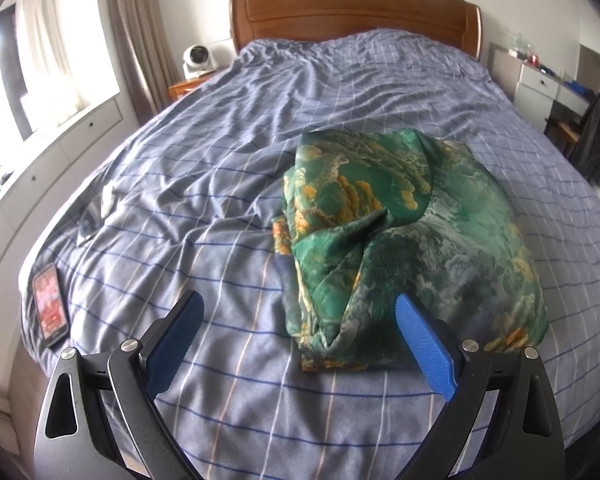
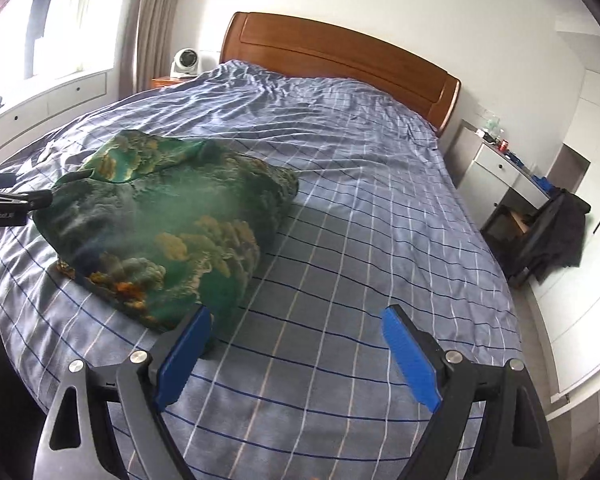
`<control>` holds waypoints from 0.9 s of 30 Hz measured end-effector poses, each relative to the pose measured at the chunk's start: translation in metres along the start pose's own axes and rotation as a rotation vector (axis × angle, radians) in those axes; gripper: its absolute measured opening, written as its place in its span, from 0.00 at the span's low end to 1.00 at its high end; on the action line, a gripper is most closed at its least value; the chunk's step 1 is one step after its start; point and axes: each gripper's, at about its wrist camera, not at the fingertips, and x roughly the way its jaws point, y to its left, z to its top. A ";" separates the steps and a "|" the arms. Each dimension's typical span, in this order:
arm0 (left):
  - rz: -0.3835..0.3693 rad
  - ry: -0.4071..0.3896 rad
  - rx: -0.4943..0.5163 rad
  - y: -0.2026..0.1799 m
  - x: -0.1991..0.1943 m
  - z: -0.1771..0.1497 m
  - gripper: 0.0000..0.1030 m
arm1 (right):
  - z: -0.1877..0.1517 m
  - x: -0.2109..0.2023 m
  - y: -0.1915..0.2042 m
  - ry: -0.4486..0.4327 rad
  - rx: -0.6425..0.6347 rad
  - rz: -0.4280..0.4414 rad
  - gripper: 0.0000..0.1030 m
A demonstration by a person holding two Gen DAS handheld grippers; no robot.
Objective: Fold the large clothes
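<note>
A green garment with a yellow and orange print (image 1: 400,240) lies in a folded bundle on the blue checked bed cover (image 1: 219,160). My left gripper (image 1: 300,308) is open and empty, just short of the bundle's near left corner. In the right wrist view the garment (image 2: 171,224) lies ahead to the left. My right gripper (image 2: 295,320) is open and empty over bare cover, its left finger next to the bundle's near edge. Part of the left gripper's body (image 2: 7,204) shows at the left edge of that view.
A phone (image 1: 49,306) lies on the bed's near left corner, with a dark flat item (image 1: 89,220) and a small white scrap beyond it. The wooden headboard (image 1: 352,12) is at the far end. A white desk and a chair with dark clothing (image 2: 552,232) stand to the right.
</note>
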 end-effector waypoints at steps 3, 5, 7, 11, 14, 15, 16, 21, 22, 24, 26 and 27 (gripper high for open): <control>-0.029 0.000 -0.007 0.002 -0.004 -0.004 0.96 | -0.001 0.000 -0.002 0.003 -0.001 -0.016 0.87; -0.012 -0.012 0.002 0.002 -0.007 -0.007 0.98 | -0.002 -0.001 -0.002 0.002 -0.003 -0.023 0.87; 0.016 -0.011 0.008 -0.001 -0.009 -0.009 0.98 | -0.002 -0.001 -0.002 0.000 -0.007 -0.031 0.87; 0.053 -0.035 0.034 -0.006 -0.016 -0.018 0.98 | -0.003 0.000 -0.002 0.001 -0.010 -0.025 0.87; -0.058 -0.015 0.033 0.004 -0.016 -0.026 0.98 | -0.009 0.002 -0.011 -0.008 0.026 0.058 0.87; -0.087 0.001 0.030 0.007 -0.014 -0.026 0.98 | -0.014 0.001 -0.015 -0.031 0.041 0.097 0.87; -0.105 0.029 0.015 0.014 -0.010 -0.027 0.98 | -0.018 0.001 -0.018 -0.049 0.050 0.122 0.87; -0.175 0.085 -0.024 0.043 0.008 0.000 0.98 | -0.039 0.014 -0.032 -0.052 0.072 0.218 0.87; -0.209 0.082 -0.055 0.049 0.012 0.010 0.99 | -0.039 0.018 -0.034 -0.040 0.088 0.238 0.87; -0.355 0.118 -0.152 0.067 0.030 0.034 0.99 | -0.038 0.028 -0.040 -0.017 0.152 0.310 0.87; -0.530 0.194 -0.267 0.079 0.062 0.053 0.99 | -0.033 0.040 -0.043 0.007 0.204 0.379 0.87; -0.587 0.228 -0.322 0.082 0.083 0.060 0.99 | -0.029 0.047 -0.044 0.019 0.231 0.416 0.87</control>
